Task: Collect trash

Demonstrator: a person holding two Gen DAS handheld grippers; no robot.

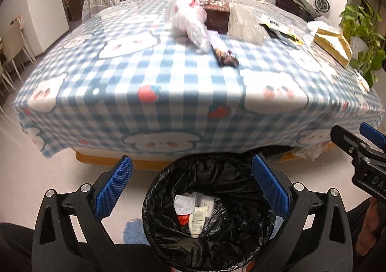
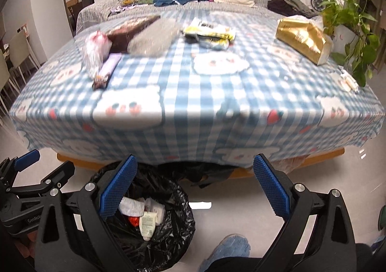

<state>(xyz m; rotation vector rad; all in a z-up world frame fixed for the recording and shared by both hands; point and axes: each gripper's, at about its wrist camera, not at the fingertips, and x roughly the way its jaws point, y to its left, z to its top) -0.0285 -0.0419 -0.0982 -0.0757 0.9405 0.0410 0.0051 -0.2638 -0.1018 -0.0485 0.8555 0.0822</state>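
left gripper (image 1: 193,185): right over the bin, fingers spread wide, nothing between them.
right gripper (image 2: 194,182): just off to the side of the bin over bare floor, also spread wide and empty.
trash bin (image 1: 168,243): black liner, on the floor just in front of the table edge. Already has a white tube (image 1: 197,222), some white wrappers and something red sitting in the bottom.
step in hand: looks to me like both are free, so next is reaching back to the table for another piece.
nearest trash: purple wrapper (image 2: 107,70) touching the crinkly clear bag (image 2: 95,53), left side of the checked tablecloth (image 2: 193,103).
how I'd do it: grab the purple one first, pinch across its narrow width, come in low so the cloth doesn't bunch.
further back: grey pouch (image 2: 154,35), yellow packets (image 2: 208,33), gold bag (image 2: 302,39) far right near the plant.
heads up: frames are blurry, can't tell what's actually trash vs. keepers back there.
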